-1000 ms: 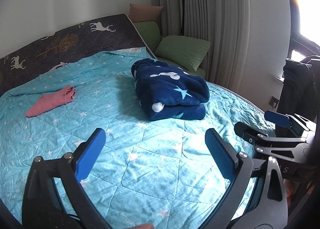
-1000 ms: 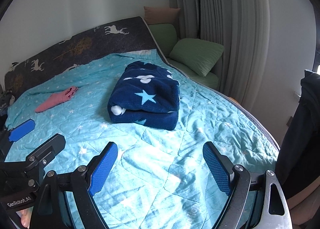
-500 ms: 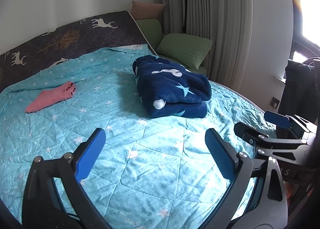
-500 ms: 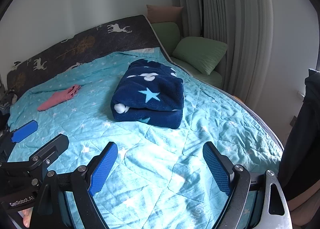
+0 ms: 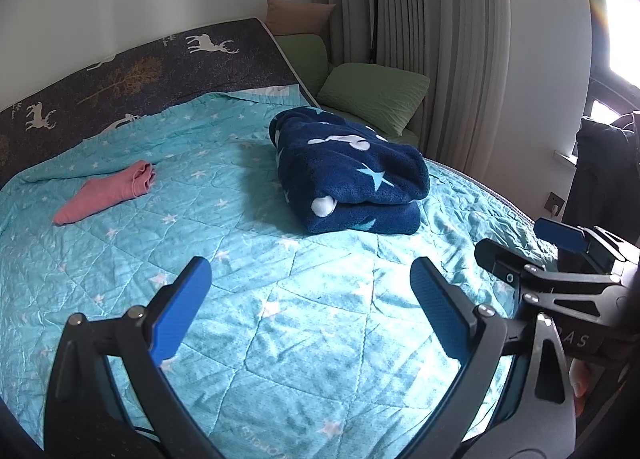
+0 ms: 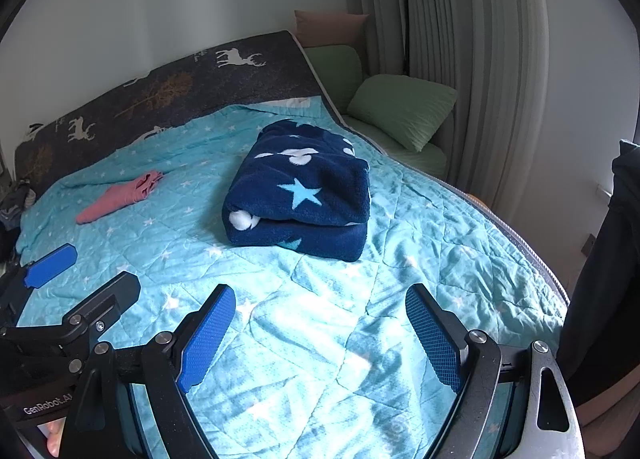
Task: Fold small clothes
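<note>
A small pink garment (image 5: 108,193) lies bunched on the turquoise star quilt (image 5: 280,319) at the far left; it also shows in the right wrist view (image 6: 120,199). My left gripper (image 5: 310,283) is open and empty, held above the near part of the quilt, well short of the garment. My right gripper (image 6: 320,307) is open and empty beside it. In the left wrist view the right gripper (image 5: 532,243) shows at the right edge. In the right wrist view the left gripper (image 6: 84,269) shows at the left edge.
A folded navy fleece blanket (image 5: 352,175) with stars lies mid-bed, also seen in the right wrist view (image 6: 304,191). A dark deer-print headboard (image 5: 140,71) runs along the back. Green pillows (image 5: 372,95) and curtains are at the right. Dark clothing (image 5: 604,175) hangs at far right.
Both grippers have drifted slightly, so the blanket and pink garment shift a little in view. Both stay open and empty.
</note>
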